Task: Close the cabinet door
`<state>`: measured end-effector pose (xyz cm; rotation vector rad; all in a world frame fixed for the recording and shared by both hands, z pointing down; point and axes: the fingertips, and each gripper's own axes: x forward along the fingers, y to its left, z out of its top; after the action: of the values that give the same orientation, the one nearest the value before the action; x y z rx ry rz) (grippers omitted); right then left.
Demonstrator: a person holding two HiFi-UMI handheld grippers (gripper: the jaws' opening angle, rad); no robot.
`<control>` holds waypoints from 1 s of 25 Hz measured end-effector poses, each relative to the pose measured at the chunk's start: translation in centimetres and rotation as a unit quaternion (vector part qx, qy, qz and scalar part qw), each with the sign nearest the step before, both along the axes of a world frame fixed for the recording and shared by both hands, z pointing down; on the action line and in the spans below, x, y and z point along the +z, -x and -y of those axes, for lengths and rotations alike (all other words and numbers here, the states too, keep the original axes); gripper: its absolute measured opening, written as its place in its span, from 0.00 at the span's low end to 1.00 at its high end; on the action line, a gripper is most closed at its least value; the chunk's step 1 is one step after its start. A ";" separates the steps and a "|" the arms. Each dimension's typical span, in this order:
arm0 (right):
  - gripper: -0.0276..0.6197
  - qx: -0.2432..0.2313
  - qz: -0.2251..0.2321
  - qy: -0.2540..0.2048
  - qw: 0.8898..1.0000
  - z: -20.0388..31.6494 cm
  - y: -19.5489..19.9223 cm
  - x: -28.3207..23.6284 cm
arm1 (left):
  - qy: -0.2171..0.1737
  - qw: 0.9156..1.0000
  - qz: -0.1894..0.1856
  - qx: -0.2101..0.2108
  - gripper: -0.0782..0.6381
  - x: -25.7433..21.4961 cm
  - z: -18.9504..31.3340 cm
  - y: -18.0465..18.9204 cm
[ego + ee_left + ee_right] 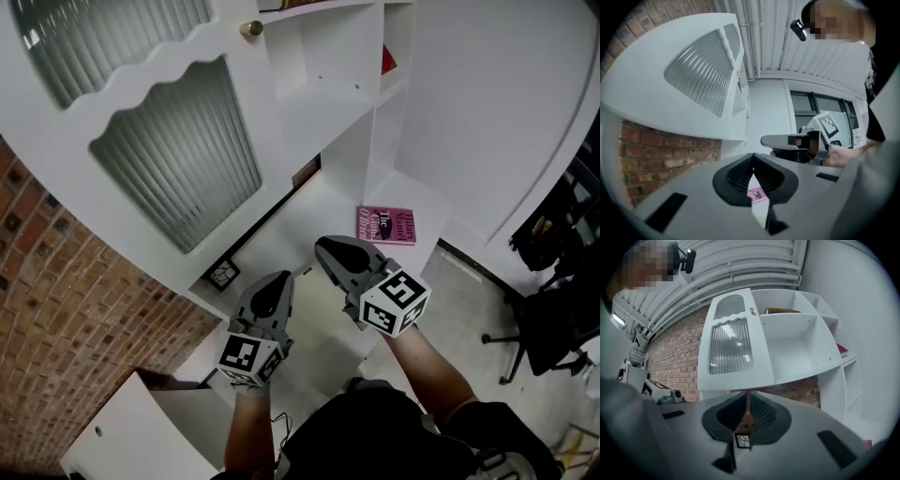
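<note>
– White cabinet door [178, 141], ribbed glass in two panes. Where does it stand?
– Open, swung out from the cabinet over the left end of the counter [328, 347]. Its brass knob [250, 28] sits on the free edge, just beside the open shelves.
– Does either gripper touch it?
– No. Both are low over the counter, well apart from the door and below it.
– The left gripper [280, 279], how are its fingers?
– Pressed together, tip to tip. Its own view shows nothing between them; the pink book [386, 225] only shows through the gap behind them, lying on the counter.
– And the right gripper [324, 247]?
– The same: fingers closed to a thin slit and empty. It points toward the shelves, with a small black-framed picture [222, 275] seen beyond its tips.
– Where is that picture on the counter?
– At the back edge, left end, under the open door and by the brick wall [66, 309].
– And the pink book?
– Flat near the back right corner.
– Anything on the shelves?
– A red book [387, 61] in a right-hand compartment. Something brownish lies on the top shelf, but I cannot tell what.
– Beside the counter?
– A black office chair [553, 328] on the floor at the right.
</note>
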<state>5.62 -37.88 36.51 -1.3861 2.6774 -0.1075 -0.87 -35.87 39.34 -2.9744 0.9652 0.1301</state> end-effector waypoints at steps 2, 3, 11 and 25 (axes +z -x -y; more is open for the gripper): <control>0.10 0.006 -0.005 0.006 1.000 -1.6 0.4 0.9 | 0.006 1.000 0.001 0.008 0.12 0.6 -1.4 0.5; 0.10 0.010 -0.007 0.009 1.000 -2.5 0.7 1.4 | 0.010 1.000 0.001 0.014 0.12 0.9 -2.2 0.8; 0.10 0.026 -0.027 0.041 0.998 -9.3 2.8 5.5 | 0.035 0.998 0.015 0.046 0.12 3.6 -7.6 2.4; 0.10 0.055 -0.047 0.086 0.994 -18.0 3.6 11.7 | 0.071 0.994 0.050 0.069 0.12 7.9 -14.4 5.0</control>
<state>1.99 -19.91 48.22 -1.6248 2.7157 -0.2734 -5.82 -21.51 47.26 -3.1402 0.7888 -0.0901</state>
